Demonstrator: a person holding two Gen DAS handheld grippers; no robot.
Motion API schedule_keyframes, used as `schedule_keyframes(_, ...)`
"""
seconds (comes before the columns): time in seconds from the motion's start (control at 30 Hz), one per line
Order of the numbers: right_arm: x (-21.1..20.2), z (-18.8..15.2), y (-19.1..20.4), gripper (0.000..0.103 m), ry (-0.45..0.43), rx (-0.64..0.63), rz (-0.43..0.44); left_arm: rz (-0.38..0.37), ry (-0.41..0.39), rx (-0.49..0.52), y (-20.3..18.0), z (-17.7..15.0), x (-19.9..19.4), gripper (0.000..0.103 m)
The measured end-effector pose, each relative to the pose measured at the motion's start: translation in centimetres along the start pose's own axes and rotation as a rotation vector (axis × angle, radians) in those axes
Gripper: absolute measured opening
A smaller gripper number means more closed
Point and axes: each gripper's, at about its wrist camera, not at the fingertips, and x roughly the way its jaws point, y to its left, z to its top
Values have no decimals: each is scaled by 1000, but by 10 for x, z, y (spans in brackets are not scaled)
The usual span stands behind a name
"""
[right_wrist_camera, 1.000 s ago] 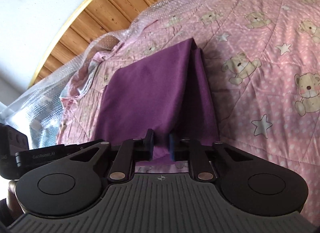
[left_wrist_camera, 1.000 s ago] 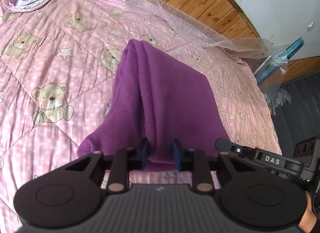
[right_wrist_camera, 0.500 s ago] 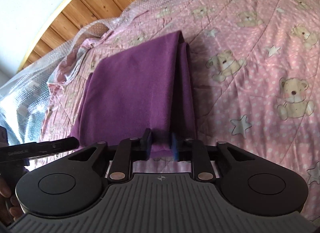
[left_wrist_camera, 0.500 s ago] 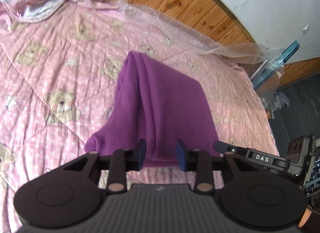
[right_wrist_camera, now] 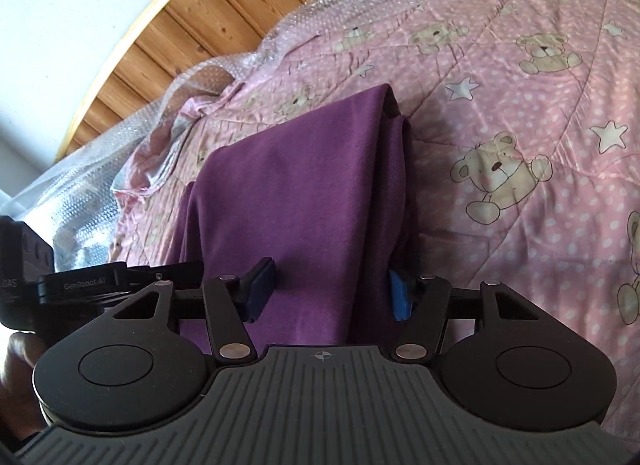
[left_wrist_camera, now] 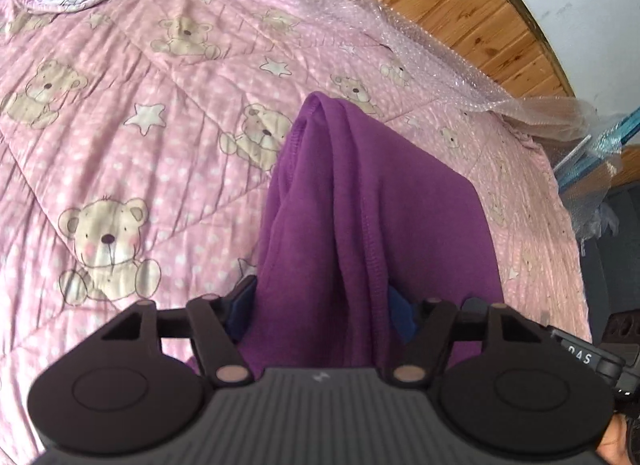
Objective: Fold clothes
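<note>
Right wrist view, "GenRobot.AI" label (right_wrist_camera: 85,285), purple garment (right_wrist_camera: 304,201), "DAS" label (left_wrist_camera: 581,357)

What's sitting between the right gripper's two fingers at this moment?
The folded purple garment fills the gap of the right gripper, jaws spread wide on either side of it. The right wrist view shows this.

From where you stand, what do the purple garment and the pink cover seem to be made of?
The purple garment looks like soft matte knit, perhaps cotton jersey: stitched hems, limp folds. The pink cover looks like quilted printed cotton or polyester: stitched lines, puffy panels, bears and stars, slight sheen.
</note>
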Motion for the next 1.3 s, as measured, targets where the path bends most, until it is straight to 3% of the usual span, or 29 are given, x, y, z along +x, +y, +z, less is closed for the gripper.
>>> schedule_keyframes(0.1, -9, 11, -1, 20, -13, -12, 37, -12, 0, -7, -8, 0, 3, 47)
schedule_keyframes(0.23, -30, 31, 26, 18, -67, -229, -33, -46, -29, 0, -35, -2, 2, 45)
schedule_keyframes(0.33, -39, 46, 23, 18, -80, -297, -103, -2, -44, 4, -52, -3, 12, 45)
schedule_keyframes(0.4, -33, 51, 6, 18, -27, -295, -148, 28, -45, -5, -51, -7, 13, 51)
schedule_keyframes(0.53, -32, 48, -20, 20, 54, -208, -50, 69, -62, -25, -45, -17, 5, 50)
schedule_keyframes(0.63, -36, 49, -16, 19, 61, -129, 24, 53, -111, -65, -32, -17, -14, 43)
schedule_keyframes(0.73, -35, 51, -10, 19, 49, -61, 80, 42, -128, -68, -27, -8, -23, 43)
schedule_keyframes(0.8, -28, 47, -12, 19, 52, -38, 64, 53, -96, -37, -32, -2, -20, 43)
schedule_keyframes(0.9, -23, 37, -21, 19, 56, -83, -59, 40, -60, 29, -48, -8, -21, 43)
schedule_keyframes(1.07, -40, 31, -33, 26, -7, -28, -62, 96, -85, 72, -62, -44, -32, 53)
schedule_keyframes(1.17, -61, 30, -29, 25, -122, -58, -36, 152, -70, 96, -59, -61, -26, 55)
schedule_keyframes(1.23, -52, 24, -29, 25, -46, -120, -67, 215, -36, 100, -51, -64, -15, 52)
schedule_keyframes(1.27, -42, 20, -32, 27, 16, -159, -117, 227, -30, 94, -47, -64, -13, 55)
schedule_keyframes(1.3, -43, 21, -32, 32, 24, -177, -144, 233, -26, 83, -42, -62, -14, 56)
